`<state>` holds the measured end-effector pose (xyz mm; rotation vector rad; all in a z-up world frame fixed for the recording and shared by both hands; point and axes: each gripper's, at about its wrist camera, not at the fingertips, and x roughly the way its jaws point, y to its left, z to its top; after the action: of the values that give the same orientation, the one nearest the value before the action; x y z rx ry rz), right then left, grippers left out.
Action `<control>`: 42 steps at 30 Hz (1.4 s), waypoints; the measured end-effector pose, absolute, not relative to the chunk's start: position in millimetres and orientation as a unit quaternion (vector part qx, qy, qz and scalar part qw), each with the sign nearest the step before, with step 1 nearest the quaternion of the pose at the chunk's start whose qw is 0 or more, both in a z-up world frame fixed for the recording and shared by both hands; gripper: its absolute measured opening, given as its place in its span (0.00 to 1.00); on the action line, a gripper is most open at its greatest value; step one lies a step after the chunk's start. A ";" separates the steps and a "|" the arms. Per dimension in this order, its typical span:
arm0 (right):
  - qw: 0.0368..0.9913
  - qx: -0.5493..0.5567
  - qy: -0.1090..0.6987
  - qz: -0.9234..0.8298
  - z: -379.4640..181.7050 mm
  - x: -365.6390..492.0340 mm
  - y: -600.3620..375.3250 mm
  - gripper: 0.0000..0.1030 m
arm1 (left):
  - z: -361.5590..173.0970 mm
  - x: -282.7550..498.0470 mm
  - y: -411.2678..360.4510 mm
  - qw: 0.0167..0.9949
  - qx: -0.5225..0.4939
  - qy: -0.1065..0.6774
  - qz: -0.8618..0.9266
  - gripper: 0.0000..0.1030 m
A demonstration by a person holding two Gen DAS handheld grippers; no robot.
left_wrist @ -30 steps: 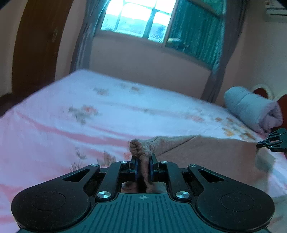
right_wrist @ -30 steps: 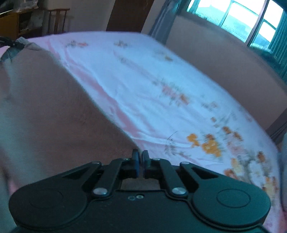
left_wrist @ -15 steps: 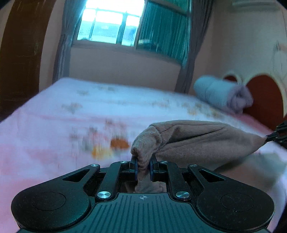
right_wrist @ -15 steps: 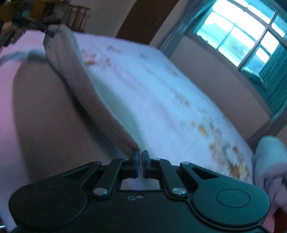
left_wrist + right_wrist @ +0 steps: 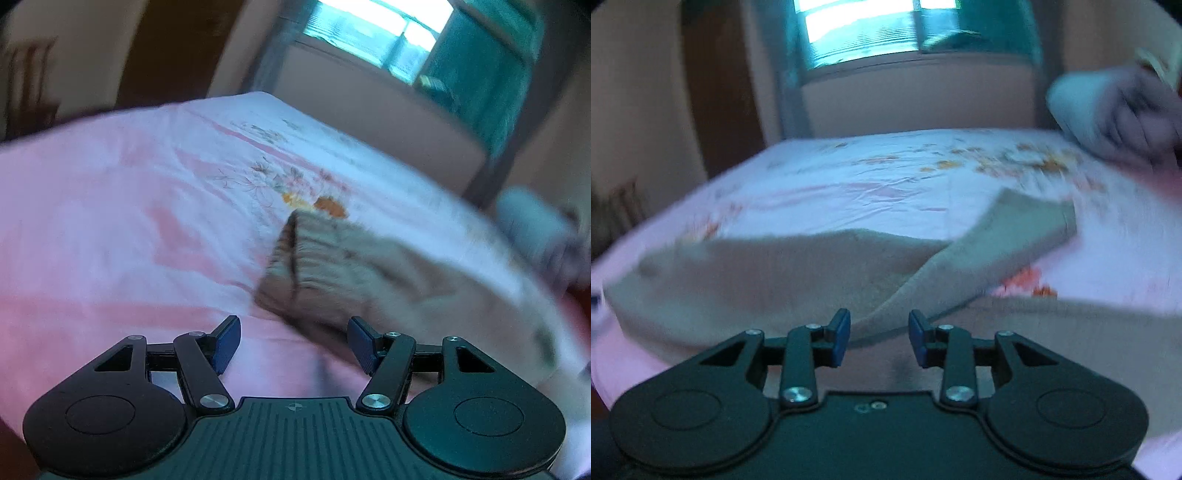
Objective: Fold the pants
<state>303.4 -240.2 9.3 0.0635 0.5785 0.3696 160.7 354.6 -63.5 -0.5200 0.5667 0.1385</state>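
The beige-brown pants (image 5: 332, 266) lie on the pink floral bedsheet (image 5: 110, 229). In the left wrist view their ribbed waistband end rests just ahead of my left gripper (image 5: 293, 345), whose jaws are opening; only sheet and the cloth's near edge lie between the pads, which press on nothing. In the right wrist view the pants (image 5: 775, 273) spread across the bed with one flap folded over towards the right. My right gripper (image 5: 877, 336) is opening too; a fold of the cloth lies between its pads without being pinched. Both views are blurred.
A rolled grey-blue blanket (image 5: 1108, 110) sits at the far right of the bed (image 5: 886, 173). A window with teal curtains (image 5: 905, 26) is behind the bed, a dark wooden door (image 5: 166, 51) to the left. Bare sheet stretches left of the pants.
Both grippers carried the pants across the bed while shut on them, then let go. Their jaws now stand apart and the cloth lies on the sheet.
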 end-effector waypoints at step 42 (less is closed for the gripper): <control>0.890 0.253 0.355 0.136 -69.3 274.0 -246.4 0.00 | -100.0 233.2 383.0 0.855 -0.416 0.309 -0.018 0.20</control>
<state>274.0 -246.4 -69.3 0.5260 0.7370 0.2817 233.2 383.1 -100.0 -0.8751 0.6487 -0.0373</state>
